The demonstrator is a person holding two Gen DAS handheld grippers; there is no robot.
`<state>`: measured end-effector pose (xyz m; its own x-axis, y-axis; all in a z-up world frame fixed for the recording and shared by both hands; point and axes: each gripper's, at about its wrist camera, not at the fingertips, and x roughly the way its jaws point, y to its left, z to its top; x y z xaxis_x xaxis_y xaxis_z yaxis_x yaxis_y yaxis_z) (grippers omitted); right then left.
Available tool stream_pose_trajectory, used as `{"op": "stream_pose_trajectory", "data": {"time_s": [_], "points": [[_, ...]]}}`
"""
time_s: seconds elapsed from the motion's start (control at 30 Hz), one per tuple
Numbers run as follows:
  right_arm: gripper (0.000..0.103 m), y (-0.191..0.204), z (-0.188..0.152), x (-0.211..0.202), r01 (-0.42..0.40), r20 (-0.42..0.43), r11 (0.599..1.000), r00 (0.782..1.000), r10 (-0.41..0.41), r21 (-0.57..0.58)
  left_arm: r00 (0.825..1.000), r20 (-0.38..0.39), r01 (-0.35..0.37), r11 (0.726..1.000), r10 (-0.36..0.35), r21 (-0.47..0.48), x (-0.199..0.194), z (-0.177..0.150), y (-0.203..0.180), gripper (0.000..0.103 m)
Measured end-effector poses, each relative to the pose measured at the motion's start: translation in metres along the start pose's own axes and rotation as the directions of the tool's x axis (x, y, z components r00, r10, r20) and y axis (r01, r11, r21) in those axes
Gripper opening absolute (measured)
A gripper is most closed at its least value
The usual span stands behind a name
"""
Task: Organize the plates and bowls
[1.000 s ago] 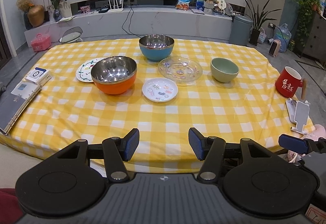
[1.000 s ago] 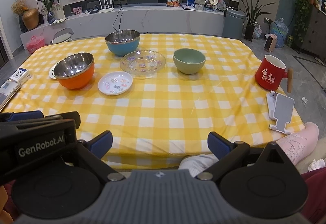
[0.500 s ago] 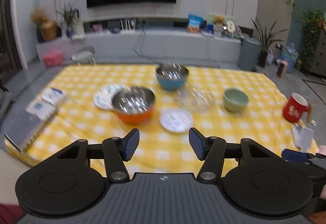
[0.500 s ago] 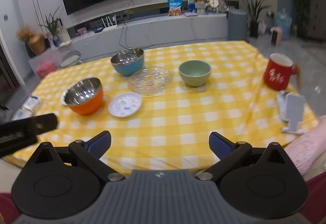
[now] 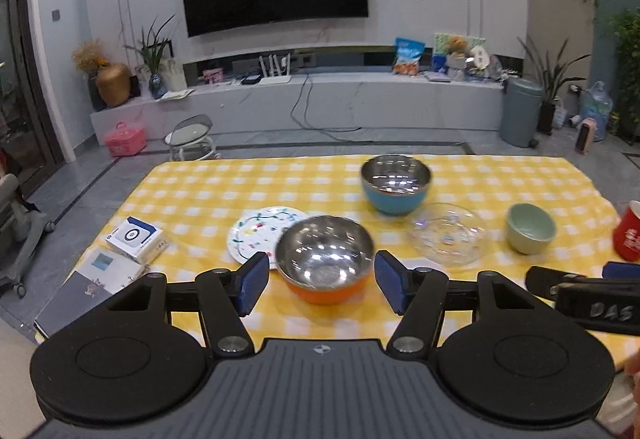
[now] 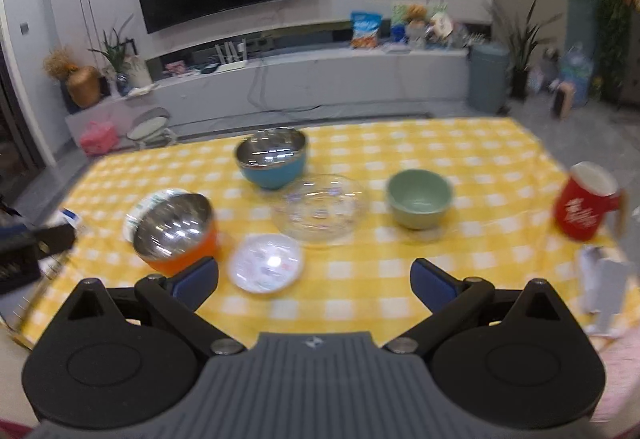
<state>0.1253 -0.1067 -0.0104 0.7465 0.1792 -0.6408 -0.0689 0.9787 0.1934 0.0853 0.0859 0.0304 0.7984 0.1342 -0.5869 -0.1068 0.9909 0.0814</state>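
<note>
Orange bowl beyond opening left hand-held gripper

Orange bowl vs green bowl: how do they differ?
The orange bowl is wider and has a shiny steel lining; the green bowl is smaller and matte green inside and out. The orange bowl sits partly over a patterned plate, while the green bowl stands alone on the checked tablecloth. Both are upright, empty and untouched by either gripper.

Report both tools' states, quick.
Left tool: jaws opening, nothing between them, holding nothing.
Right tool: open, empty.
</note>
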Motion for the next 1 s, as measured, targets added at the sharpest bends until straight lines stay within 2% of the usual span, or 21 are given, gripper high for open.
{"op": "stream_pose_trajectory", "data": {"time_s": [0.1, 0.23, 0.33, 0.43, 0.63, 0.73, 0.83, 0.9, 1.0], "points": [[0.098, 0.008, 0.015, 0.023, -0.011, -0.005, 1.0, 1.0, 0.011, 0.025, 0.999, -0.036, -0.026, 0.999, 0.026, -0.023, 0.028, 0.011, 0.014, 0.071], [0.088, 0.02, 0.027, 0.056, -0.045, -0.013, 0.998, 0.999, 0.046, 0.041, 0.994, -0.111, -0.03, 0.996, 0.021, -0.078, 0.07, 0.019, 0.031, 0.071], [0.086, 0.029, 0.029, 0.084, -0.084, -0.058, 0.992, 0.994, 0.09, 0.089, 0.984, -0.174, -0.065, 0.992, 0.045, -0.108, 0.103, 0.017, 0.038, 0.071], [0.084, 0.046, 0.028, 0.112, -0.096, -0.111, 0.994, 0.989, 0.102, 0.055, 0.969, -0.243, -0.082, 0.989, 0.05, -0.122, 0.13, 0.012, 0.043, 0.07], [0.074, 0.069, 0.024, 0.158, -0.119, -0.17, 0.99, 0.977, 0.13, 0.073, 0.96, -0.278, -0.085, 0.984, 0.039, -0.157, 0.163, -0.003, 0.054, 0.07], [0.069, 0.081, 0.021, 0.177, -0.088, -0.191, 0.995, 0.977, 0.093, 0.04, 0.956, -0.292, -0.058, 0.974, -0.009, -0.218, 0.178, -0.012, 0.058, 0.06], [0.066, 0.087, 0.016, 0.192, -0.073, -0.202, 0.997, 0.977, 0.075, 0.015, 0.954, -0.294, -0.018, 0.972, -0.054, -0.236, 0.19, -0.02, 0.057, 0.05], [0.063, 0.09, 0.013, 0.202, -0.057, -0.221, 0.998, 0.973, 0.059, 0.016, 0.954, -0.295, -0.027, 0.964, -0.054, -0.263, 0.193, -0.025, 0.056, 0.038], [0.061, 0.091, 0.008, 0.211, -0.065, -0.239, 0.998, 0.968, 0.068, 0.022, 0.953, -0.293, -0.026, 0.95, -0.07, -0.31, 0.195, -0.03, 0.054, 0.026]]}}
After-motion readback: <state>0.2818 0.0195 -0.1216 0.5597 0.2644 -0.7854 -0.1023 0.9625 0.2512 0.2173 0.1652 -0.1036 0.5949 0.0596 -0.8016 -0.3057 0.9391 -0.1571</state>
